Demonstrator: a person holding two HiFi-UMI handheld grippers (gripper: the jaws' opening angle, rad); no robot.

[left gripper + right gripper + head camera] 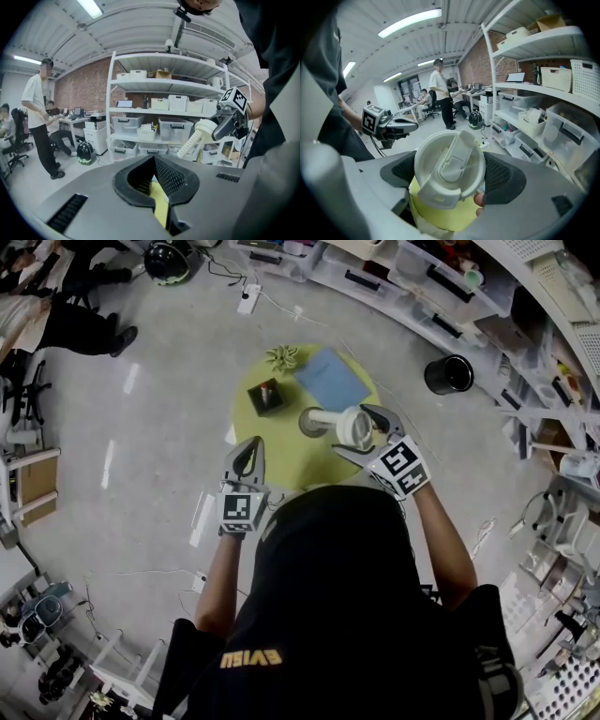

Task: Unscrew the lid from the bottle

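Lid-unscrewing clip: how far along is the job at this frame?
Done: the lid, with its ribbed stem, is off the bottle, which stands on the table.
In hand: the right tool grips the lid in the air; the left tool is shut and empty.
Left: seemingly only setting the lid down.

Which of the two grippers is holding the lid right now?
The right gripper, its fingers clamped on the white lid; the left gripper is shut and empty.
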